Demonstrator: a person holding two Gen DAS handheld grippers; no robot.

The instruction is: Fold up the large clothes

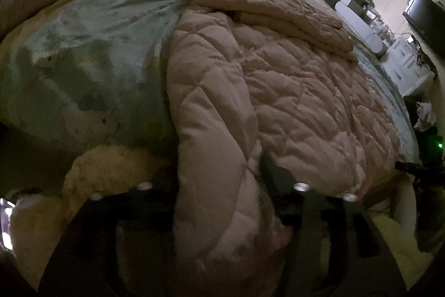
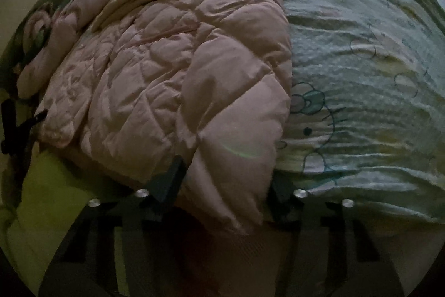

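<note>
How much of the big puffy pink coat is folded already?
Partly. Done: the pink quilted coat lies on the green bedsheet with one sleeve laid across its top. In hand: the left gripper and the right gripper each have a near edge of the coat between their fingers. Left: the body looks spread wide, so probably folding it over into a smaller bundle.
</note>
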